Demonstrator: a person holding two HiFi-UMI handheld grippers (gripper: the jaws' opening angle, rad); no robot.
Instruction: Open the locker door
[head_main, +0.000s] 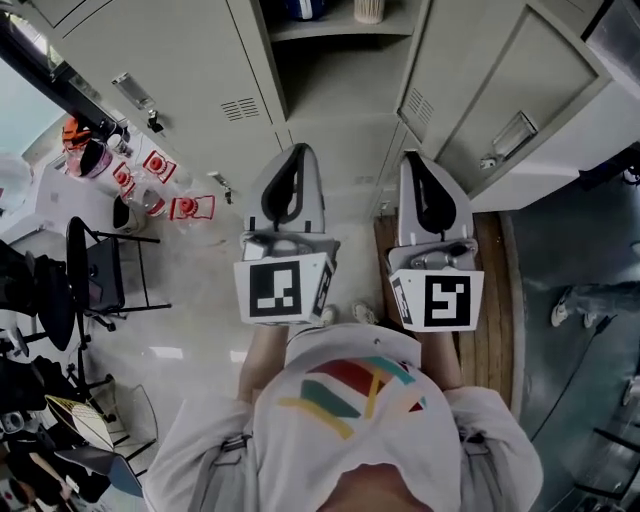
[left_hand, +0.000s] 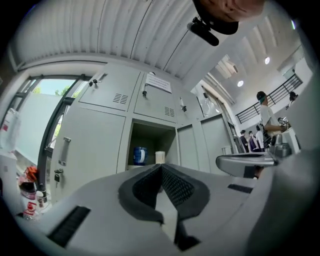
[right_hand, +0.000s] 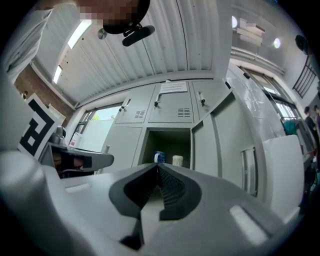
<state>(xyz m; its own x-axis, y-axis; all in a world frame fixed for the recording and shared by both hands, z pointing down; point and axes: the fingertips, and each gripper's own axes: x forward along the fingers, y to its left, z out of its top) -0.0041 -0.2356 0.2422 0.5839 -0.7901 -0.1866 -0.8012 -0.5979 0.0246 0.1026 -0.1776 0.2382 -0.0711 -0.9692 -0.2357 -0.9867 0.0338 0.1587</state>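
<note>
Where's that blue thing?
In the left gripper view, the blue container stands inside the open locker, in the middle, just left of the pale cup.

Locker door (head_main: 480, 70) cut by top edge (notice (right_hand: 174, 87) print unreadable).

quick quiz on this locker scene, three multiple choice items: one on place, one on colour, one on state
1. Where is the blue container? A on the floor; B inside the open locker; C on a chair.
2. What colour is the cup beside it? A red; B whitish; C black.
3. The left tool: how do its jaws stand? A wide apart; B clamped on a handle; C together, nothing between.
Answers: 1 B, it stands within the locker's opening; 2 B, it shows pale against the dark interior; 3 C, the jaws meet in the left gripper view.
</note>
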